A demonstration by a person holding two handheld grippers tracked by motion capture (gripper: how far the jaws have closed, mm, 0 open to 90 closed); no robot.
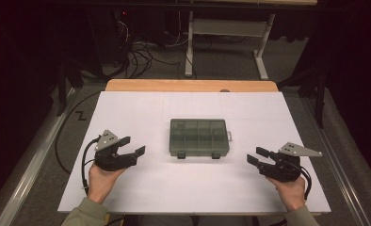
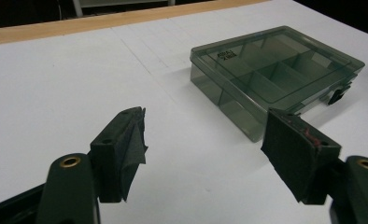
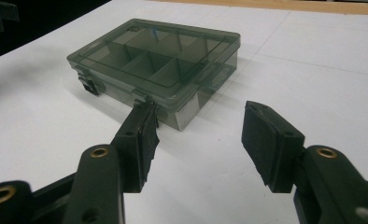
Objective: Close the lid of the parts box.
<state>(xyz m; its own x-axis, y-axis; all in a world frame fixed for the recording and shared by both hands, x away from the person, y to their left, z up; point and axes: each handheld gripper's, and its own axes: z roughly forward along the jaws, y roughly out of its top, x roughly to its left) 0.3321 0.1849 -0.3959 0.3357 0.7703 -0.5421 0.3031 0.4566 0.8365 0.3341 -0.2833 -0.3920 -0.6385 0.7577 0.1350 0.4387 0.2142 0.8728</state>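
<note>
Item one: a compartment box (image 1: 199, 137), count one, of smoky translucent plastic, lying flat near the middle of my white table top (image 1: 141, 188). Its lid is down, and two dark latches sit on the edge that faces me. Through the lid I see dividers that split it into two rows of compartments; I make out about four in each row, though the exact number is hard to tell. I cannot tell whether anything lies in the compartments. A small printed label shows on one corner of the lid in the left gripper view.

Item two: my left gripper (image 1: 132, 146), count one, held in my left hand (image 1: 100, 181) at the near left of the table. It is just above the surface and points inward toward the box, well apart from it. Its jaws stand wide apart with nothing between them; the box lies beyond their tips.

Item three: my right gripper (image 1: 258, 156), count one, held in my right hand (image 1: 291, 190) at the near right, mirroring the other and aimed inward at the box. Its jaws are spread with bare table between the pads, and the box's near corner sits just past the tips, untouched.

Item four: a wooden strip (image 1: 191, 85), count one, along the far edge of the table.
</note>
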